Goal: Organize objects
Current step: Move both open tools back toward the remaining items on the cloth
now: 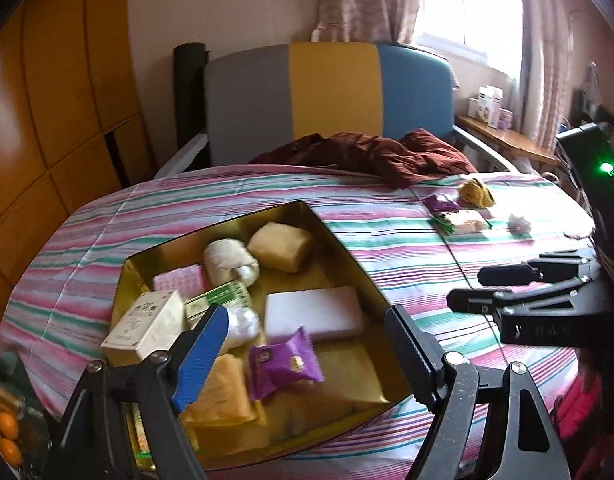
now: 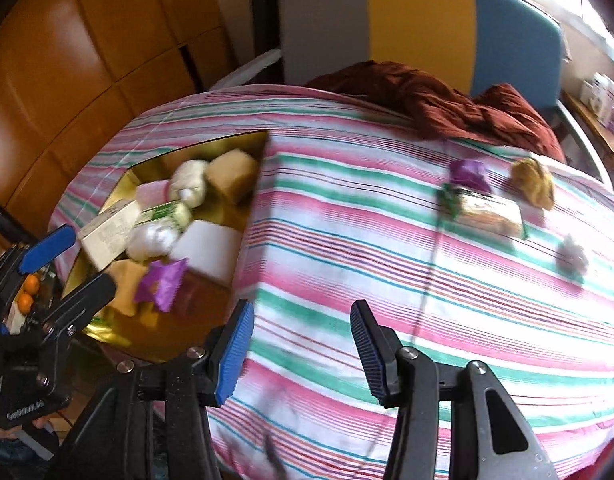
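Far left: wooden wardrobe (image 1: 47, 100) along the wall. Gold tray (image 1: 339, 248) sits on the striped bed sheet (image 1: 227, 192), left half of the bed. In the tray: cream box (image 1: 147, 326), green-and-white box (image 1: 221, 300), two white rolls, tan block (image 1: 279, 246), white flat pack (image 1: 313, 316), purple snack packet (image 1: 285, 362).

Left hand-held gripper (image 1: 303, 340) hangs over the tray's near end, jaws apart, nothing between them; the purple packet lies below the gap.

Right hand-held gripper (image 2: 303, 344) is over bare sheet just right of the tray, jaws apart, empty.

Further right, loose on the sheet: a second purple packet (image 2: 469, 174), green-edged wrapped pack (image 2: 489, 210), yellow crumpled item (image 2: 533, 184), small pale wad (image 2: 573, 258). Brown cloth (image 2: 447, 104) is bunched by the headboard (image 1: 331, 92).
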A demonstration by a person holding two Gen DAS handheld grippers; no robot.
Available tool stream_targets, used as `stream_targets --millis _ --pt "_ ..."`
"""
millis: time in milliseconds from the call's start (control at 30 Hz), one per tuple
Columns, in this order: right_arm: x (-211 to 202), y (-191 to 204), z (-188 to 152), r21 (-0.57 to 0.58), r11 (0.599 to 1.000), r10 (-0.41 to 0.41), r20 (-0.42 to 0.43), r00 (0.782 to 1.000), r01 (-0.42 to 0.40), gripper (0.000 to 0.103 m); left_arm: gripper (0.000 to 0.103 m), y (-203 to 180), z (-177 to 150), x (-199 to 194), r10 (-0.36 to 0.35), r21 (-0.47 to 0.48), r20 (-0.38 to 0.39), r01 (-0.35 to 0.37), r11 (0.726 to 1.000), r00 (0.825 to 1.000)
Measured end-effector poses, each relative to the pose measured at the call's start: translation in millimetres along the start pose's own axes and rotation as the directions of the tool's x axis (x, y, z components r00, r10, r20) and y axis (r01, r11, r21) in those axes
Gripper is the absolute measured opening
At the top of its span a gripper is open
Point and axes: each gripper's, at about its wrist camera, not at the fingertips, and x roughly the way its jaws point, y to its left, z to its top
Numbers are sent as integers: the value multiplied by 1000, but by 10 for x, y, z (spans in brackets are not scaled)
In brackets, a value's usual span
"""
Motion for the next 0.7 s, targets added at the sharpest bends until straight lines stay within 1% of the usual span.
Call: stream_targets --millis 200,333,433,533,700 --pt "-49 -389 15 81 994 -71 -16 997 72 51 81 -217 51 64 -44 39 -6 44 998 999" --pt "-37 -757 -35 175 979 -101 -51 994 108 51 81 -345 69 95 -71 62 -10 71 996 997" --pt "-27 -1043 -90 256 956 -128 -83 988 145 51 81 -409 71 129 -88 77 -19 89 993 996" --pt "-67 -1360 -147 344 925 -132 -101 986 159 51 81 -469 84 162 -100 88 -26 102 991 995" --pt "-141 -1748 -184 429 883 -154 -113 982 188 51 81 -540 123 232 -114 98 -41 118 988 993"
